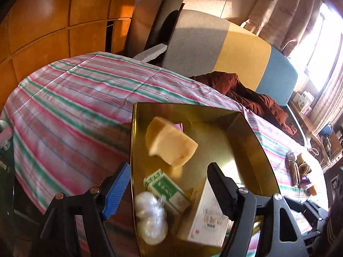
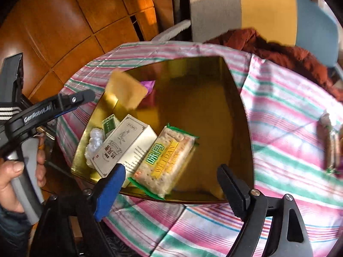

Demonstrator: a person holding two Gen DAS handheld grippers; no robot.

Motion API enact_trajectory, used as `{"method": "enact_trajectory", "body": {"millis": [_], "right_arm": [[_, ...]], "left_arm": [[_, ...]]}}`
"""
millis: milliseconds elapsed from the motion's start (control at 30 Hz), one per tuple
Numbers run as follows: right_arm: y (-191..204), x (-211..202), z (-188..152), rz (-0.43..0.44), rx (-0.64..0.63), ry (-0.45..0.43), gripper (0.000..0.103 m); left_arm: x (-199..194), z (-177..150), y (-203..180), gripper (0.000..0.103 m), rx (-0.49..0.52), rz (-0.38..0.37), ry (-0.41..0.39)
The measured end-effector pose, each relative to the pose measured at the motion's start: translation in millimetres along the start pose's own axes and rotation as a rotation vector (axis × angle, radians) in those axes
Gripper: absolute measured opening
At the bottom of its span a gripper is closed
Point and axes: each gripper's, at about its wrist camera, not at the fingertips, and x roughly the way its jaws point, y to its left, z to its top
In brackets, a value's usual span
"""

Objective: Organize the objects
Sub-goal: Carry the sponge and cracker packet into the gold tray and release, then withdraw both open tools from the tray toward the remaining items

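An open gold tin (image 1: 246,135) (image 2: 205,111) sits on a striped cloth. Inside lie a white box (image 1: 208,214) (image 2: 124,143), a small green box (image 1: 165,186) (image 2: 110,124), foil-wrapped balls (image 1: 150,220) (image 2: 94,143) and a packet of crackers (image 2: 165,160). A blurred yellow sponge-like block (image 1: 171,141) (image 2: 125,90) shows over the tin's far left corner, with a purple wrapper (image 2: 148,85) behind it. My left gripper (image 1: 168,192) is open across the tin's left wall. My right gripper (image 2: 171,192) is open above the tin's near edge, the crackers beyond it untouched.
The striped cloth (image 1: 70,107) (image 2: 289,117) covers the table. A chair (image 1: 235,49) with a reddish-brown garment (image 1: 253,98) stands behind it, next to wood panelling (image 1: 42,21). Small wrapped items (image 1: 300,167) (image 2: 330,141) lie on the cloth at right. A hand (image 2: 10,175) holds the left gripper's handle.
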Motion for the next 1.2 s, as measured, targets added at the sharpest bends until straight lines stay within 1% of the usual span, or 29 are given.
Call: {"method": "enact_trajectory", "body": {"millis": [67,133,200,233,267,333,433,533,633,800,933,1000,1033,1100,1200], "right_arm": [[5.8,-5.7,-3.0,-0.062,-0.037,-0.044,0.089],[15.2,-14.5,-7.1,-0.149,-0.092,-0.119,0.098],[24.7,-21.5,-12.0,-0.225,-0.144,-0.197,0.103],[28.9,-23.6,-14.0,-0.262,-0.165,-0.216,0.103],[30.9,-22.5,-14.0,-0.275,-0.180,-0.205,0.103],[29.6,-21.6,-14.5,-0.239,-0.167,-0.183,0.103],[24.7,-24.3,-13.9,-0.214,-0.133,-0.191,0.103],[23.3,-29.5,-19.5,-0.205,-0.110,-0.212,0.102],[14.3,-34.5,-23.8,-0.172,-0.031,-0.221,0.102],[3.7,-42.2,-27.0,-0.191,0.044,-0.236,0.102],[3.2,-41.0,-28.3,-0.230,0.031,-0.224,0.102],[2.4,-39.3,-29.3,-0.215,0.026,-0.211,0.101],[2.6,-38.9,-30.4,-0.208,0.022,-0.208,0.098],[2.4,-39.7,-33.0,-0.201,0.021,-0.215,0.096],[-0.8,-41.6,-34.7,-0.192,0.044,-0.225,0.097]], "left_arm": [[-8.3,-8.1,-3.8,0.075,0.005,0.004,-0.018],[-15.4,-14.0,-8.7,0.075,0.016,0.007,-0.029],[-22.3,-18.2,-14.7,0.075,0.036,0.014,-0.044],[-25.7,-19.8,-17.2,0.075,0.046,0.018,-0.053],[-29.6,-21.5,-20.2,0.075,0.059,0.019,-0.063],[-35.4,-24.1,-25.3,0.075,0.080,0.026,-0.078],[-41.6,-26.9,-31.8,0.075,0.109,0.045,-0.094],[-44.9,-31.4,-36.8,0.075,0.126,0.050,-0.093],[-46.7,-36.0,-40.5,0.075,0.137,0.051,-0.089],[-54.1,-43.8,-48.7,0.075,0.165,0.054,-0.101],[-59.5,-47.5,-57.7,0.075,0.195,0.051,-0.113],[-61.3,-48.6,-62.2,0.075,0.206,0.045,-0.114],[-62.1,-49.5,-64.3,0.075,0.213,0.043,-0.115],[-62.9,-50.3,-68.0,0.075,0.225,0.040,-0.116],[-63.0,-51.3,-72.5,0.075,0.237,0.034,-0.111]]}}
